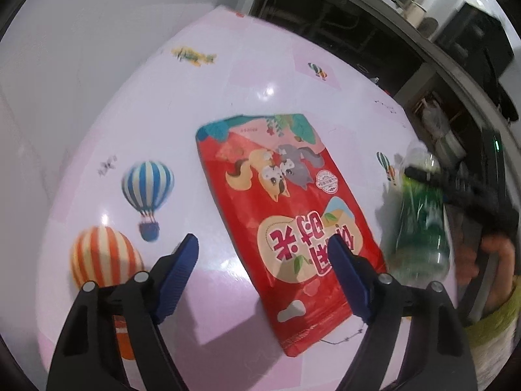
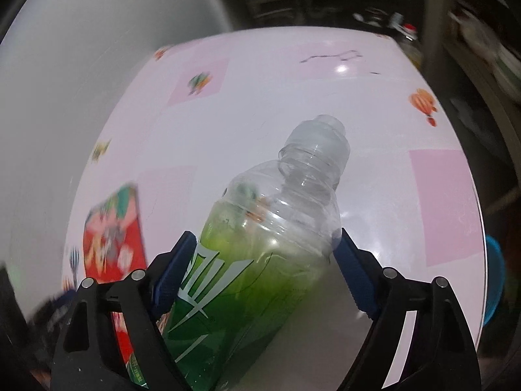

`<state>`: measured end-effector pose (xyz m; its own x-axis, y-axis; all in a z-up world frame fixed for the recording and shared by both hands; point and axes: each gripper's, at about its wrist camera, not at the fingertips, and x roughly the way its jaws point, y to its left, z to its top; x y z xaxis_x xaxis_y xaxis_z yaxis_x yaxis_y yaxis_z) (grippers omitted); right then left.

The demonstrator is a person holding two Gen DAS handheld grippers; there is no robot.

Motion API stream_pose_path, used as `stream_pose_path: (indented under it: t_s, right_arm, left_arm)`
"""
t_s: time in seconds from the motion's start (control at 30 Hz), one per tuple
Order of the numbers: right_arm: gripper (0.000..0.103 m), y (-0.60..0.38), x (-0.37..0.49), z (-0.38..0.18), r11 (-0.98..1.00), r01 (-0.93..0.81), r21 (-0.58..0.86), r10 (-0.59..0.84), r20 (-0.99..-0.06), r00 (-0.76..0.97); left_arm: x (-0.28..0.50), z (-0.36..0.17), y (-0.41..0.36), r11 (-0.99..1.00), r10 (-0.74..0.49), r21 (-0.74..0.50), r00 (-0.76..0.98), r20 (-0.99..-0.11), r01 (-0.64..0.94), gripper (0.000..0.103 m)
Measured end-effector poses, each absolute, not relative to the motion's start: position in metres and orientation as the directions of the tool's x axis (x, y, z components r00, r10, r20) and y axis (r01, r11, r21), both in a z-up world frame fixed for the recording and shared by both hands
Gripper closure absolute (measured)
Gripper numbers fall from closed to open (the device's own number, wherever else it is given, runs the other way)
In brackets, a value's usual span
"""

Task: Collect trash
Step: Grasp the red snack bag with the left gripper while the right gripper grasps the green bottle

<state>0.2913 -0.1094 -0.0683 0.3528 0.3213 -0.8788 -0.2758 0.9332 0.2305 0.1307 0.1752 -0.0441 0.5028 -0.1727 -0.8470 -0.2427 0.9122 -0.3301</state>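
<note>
A red snack bag (image 1: 286, 211) with cartoon animals lies flat on the pink balloon-print table (image 1: 195, 114). My left gripper (image 1: 262, 239) hangs open just above its near end, the right finger over the bag and the left finger over bare table. A clear plastic bottle (image 2: 260, 260) with a green label and a clear cap sits tilted between the blue pads of my right gripper (image 2: 265, 238), which press on both its sides. The bottle (image 1: 420, 228) shows blurred to the right of the bag, with a person's hand (image 1: 495, 254) behind it. The bag (image 2: 110, 238) is at the left in the right wrist view.
A grey wall (image 1: 81, 49) borders the table on the left. Dark shelving with clutter (image 1: 358, 26) stands past the far and right edges. A blue round thing (image 2: 493, 277) sits below the table's right edge (image 2: 478, 195).
</note>
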Motion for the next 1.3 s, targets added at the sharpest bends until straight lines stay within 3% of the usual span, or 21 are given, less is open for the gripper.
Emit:
stream_pose_path:
  t_s: [0.07,0.2,0.53,0.87,1.0,1.13,1.23,1.3]
  right_arm:
    - [0.023,-0.101,0.276,-0.068,0.912,-0.343,0.225,0.342,-0.879,0.331]
    - [0.023,-0.088,0.251,-0.070,0.870,-0.415,0.268,0.404,-0.869,0.286]
    - [0.023,-0.074,0.231,-0.076,0.809,-0.457,0.369,0.507,-0.832,0.224]
    - [0.023,-0.076,0.234,-0.078,0.793,-0.465,0.393,0.532,-0.819,0.214]
    - [0.023,-0.078,0.235,-0.080,0.789,-0.466,0.401,0.540,-0.814,0.212]
    - [0.023,-0.080,0.234,-0.081,0.785,-0.467,0.407,0.546,-0.811,0.212]
    - [0.023,-0.080,0.234,-0.081,0.783,-0.467,0.411,0.550,-0.808,0.212]
    - [0.023,-0.081,0.234,-0.081,0.783,-0.465,0.413,0.551,-0.807,0.212]
  left_arm:
    - [0.132,-0.053,0.179,0.876,-0.240,-0.402,0.482,-0.842,-0.266,0.028]
    - [0.132,-0.053,0.177,0.870,-0.243,-0.414,0.499,-0.832,-0.266,0.029]
    - [0.140,-0.063,0.177,0.741,-0.444,-0.623,0.514,-0.734,-0.250,0.036]
    - [0.140,-0.068,0.187,0.514,-0.602,-0.824,0.583,-0.545,-0.239,0.039]
    - [0.144,-0.072,0.186,0.366,-0.689,-0.908,0.596,-0.413,-0.206,0.040]
    - [0.154,-0.071,0.169,0.459,-0.659,-0.860,0.563,-0.498,-0.224,0.047]
    - [0.162,-0.065,0.155,0.578,-0.607,-0.787,0.530,-0.592,-0.218,0.062]
    - [0.167,-0.059,0.148,0.682,-0.536,-0.704,0.519,-0.665,-0.197,0.077]
